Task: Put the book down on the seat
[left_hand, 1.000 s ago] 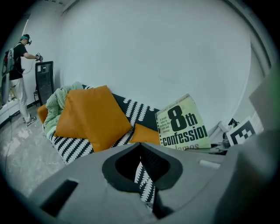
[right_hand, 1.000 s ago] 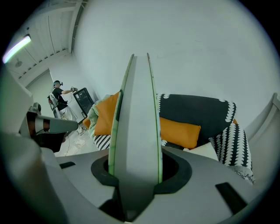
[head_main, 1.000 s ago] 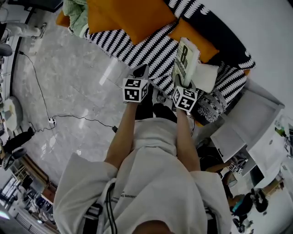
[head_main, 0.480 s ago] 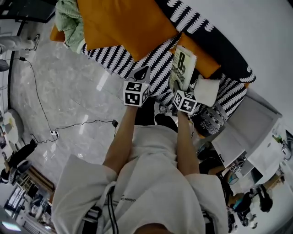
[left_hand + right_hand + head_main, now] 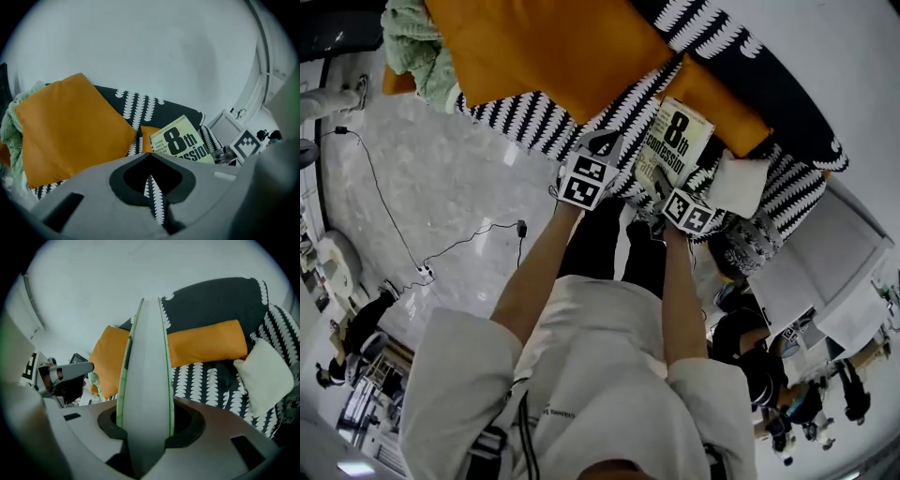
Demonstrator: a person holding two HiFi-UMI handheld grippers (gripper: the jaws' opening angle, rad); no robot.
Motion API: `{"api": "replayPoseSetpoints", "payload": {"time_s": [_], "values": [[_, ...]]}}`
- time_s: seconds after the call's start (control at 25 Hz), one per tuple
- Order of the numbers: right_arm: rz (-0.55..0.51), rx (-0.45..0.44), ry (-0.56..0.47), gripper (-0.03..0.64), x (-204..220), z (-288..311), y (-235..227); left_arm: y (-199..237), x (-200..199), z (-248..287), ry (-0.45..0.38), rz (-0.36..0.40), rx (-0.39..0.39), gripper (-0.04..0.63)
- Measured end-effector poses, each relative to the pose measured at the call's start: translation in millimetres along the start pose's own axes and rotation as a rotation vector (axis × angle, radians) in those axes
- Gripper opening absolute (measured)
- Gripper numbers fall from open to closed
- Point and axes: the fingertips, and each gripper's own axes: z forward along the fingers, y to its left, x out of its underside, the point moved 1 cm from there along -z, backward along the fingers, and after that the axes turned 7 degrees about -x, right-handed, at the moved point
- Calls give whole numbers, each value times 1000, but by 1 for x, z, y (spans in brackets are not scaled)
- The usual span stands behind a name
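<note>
The book (image 5: 675,145), pale green with a big black "8th" on its cover, is held by its lower edge in my right gripper (image 5: 661,185), which is shut on it. It hangs over the black-and-white patterned seat (image 5: 572,117) of the sofa, just in front of a small orange cushion (image 5: 717,101). In the right gripper view the book (image 5: 146,380) stands edge-on between the jaws. My left gripper (image 5: 602,145) hovers to the book's left, shut and holding nothing. From the left gripper view the book's cover (image 5: 183,140) shows at the right.
A big orange cushion (image 5: 544,47) and a green cloth (image 5: 417,47) lie on the sofa's left part. A white cushion (image 5: 741,183) sits right of the book. White cabinets (image 5: 806,262) stand at the right, a cable (image 5: 469,244) crosses the marble floor, and another person (image 5: 741,356) is at the lower right.
The head view has swung closer over the sofa. The book stays in the right gripper and now leans more to the right, above the patterned seat. The left gripper keeps beside it.
</note>
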Motion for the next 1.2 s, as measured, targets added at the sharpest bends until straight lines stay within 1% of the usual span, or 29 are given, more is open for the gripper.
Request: {"api": "replayPoseSetpoints", "payload": {"time_s": [0.12,0.2,0.32,0.44,0.56,0.68,0.8,0.88,0.96,1.04,1.2], "values": [[112,-34,-16,160,5,13,-10,6,2,24,22,-3,47,8],[142,-50,-26,160,10,23,-19,8,12,43,45,12,68,8],[135,-71,-22,160,23,37,-37,3,35,68,81,42,99,8],[149,-111,-13,160,33,52,-51,-1,62,90,112,56,110,8],[201,-191,-3,160,43,63,-58,-5,85,105,146,59,105,8],[247,-263,28,160,55,77,-62,-7,103,115,156,44,104,8],[254,-268,66,160,69,99,-62,5,117,119,172,59,100,8],[250,-276,82,161,75,111,-64,11,125,121,179,56,92,8],[250,-299,74,161,76,117,-67,13,130,124,177,48,91,8],[258,-314,57,163,74,121,-69,13,134,130,181,59,101,8],[275,-341,24,163,73,126,-74,9,156,155,239,101,119,8]]}}
